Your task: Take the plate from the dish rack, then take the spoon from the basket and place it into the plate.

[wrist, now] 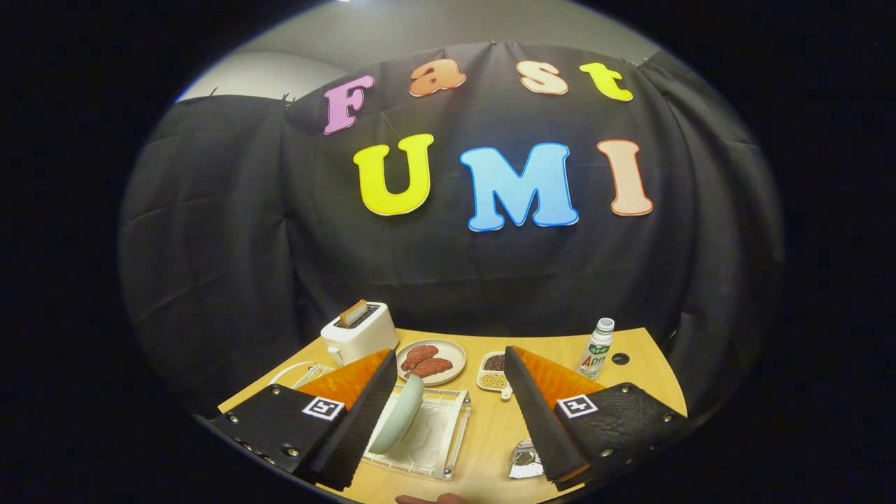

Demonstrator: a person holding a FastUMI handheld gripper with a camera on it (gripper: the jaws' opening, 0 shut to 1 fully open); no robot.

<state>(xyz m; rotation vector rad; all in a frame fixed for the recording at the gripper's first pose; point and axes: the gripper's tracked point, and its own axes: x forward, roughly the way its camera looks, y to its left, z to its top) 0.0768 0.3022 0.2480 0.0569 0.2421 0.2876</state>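
Gripper (448,413) fingers stand wide apart and grasp nothing. Between them, close to the left finger, I see the pale green plate (397,414) standing on edge in the clear dish rack (448,437) on the wooden table (490,427). Just beside the right finger, near its base, sits a small clear basket (525,462); I cannot make out the spoon in it. Beyond the fingertips I note a beige dish (455,357) holding reddish-brown food, with a small divided dish (493,372) of dark and light grains to its right. Farther left stands a white toaster (359,330) with a slice in its slot. At far right stands a bottle (596,348).
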